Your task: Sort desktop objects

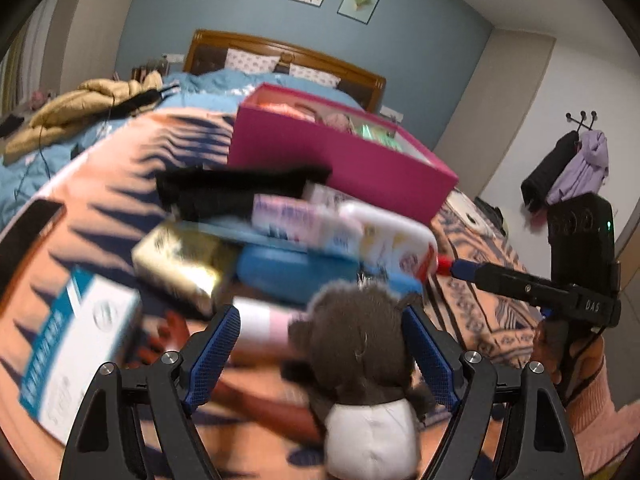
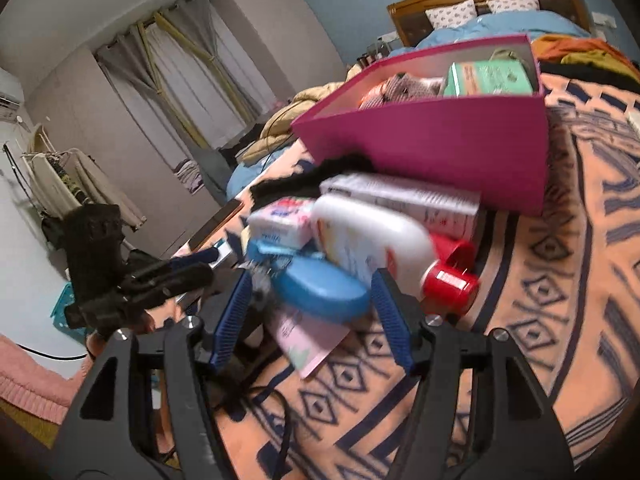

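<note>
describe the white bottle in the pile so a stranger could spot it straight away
Find the magenta box on the patterned orange blanket; a heap of small items lies against its near wall. The white bottle lies on its side there, beside the blue oval case. It is the only thing with a red cap.

I see a plush toy (image 1: 360, 344) of fuzzy grey-brown cloth with a smooth white fabric belly. The bottle (image 2: 372, 240) looks like glossy white plastic with a shiny red cap (image 2: 450, 286). The pink box (image 2: 440, 140) seems matt card. My fingers (image 1: 216, 356) carry blue ribbed pads on matt black plastic with bright metal screws. The patterned blanket (image 2: 580, 280) is soft woven cloth.
</note>
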The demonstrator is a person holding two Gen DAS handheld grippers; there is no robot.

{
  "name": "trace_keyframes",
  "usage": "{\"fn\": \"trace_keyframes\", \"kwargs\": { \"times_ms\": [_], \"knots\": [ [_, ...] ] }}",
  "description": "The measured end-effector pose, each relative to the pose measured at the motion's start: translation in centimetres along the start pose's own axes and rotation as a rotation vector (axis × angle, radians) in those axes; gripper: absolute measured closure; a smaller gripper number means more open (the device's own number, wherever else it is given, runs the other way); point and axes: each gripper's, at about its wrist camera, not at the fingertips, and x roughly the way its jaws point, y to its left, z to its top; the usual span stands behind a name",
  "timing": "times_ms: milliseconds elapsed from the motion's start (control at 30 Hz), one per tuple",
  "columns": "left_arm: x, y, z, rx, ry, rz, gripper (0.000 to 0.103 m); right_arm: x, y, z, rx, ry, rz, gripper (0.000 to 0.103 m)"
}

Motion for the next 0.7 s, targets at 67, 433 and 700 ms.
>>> {"fn": "trace_keyframes", "kwargs": {
  "times_ms": [67,433,700],
  "knots": [
    [-0.2,-0.1,-0.8,-0.012,0.013,-0.021,0.018,0.3,0.5,-0.6,-0.002,0.016,0.035,0.039],
    [-1.6,-0.8,-3.5,0.023,0.07,-0.036,0.018,0.7,2.8,-1.9,-0.049,0.09,0.138,0.039],
    [-1.1,-1.4,-5.1,0.053,0.133,-0.081,0.018,-6.9,4.0,0.5,-0.078,-0.07,0.251,0.024]
  ]
}}
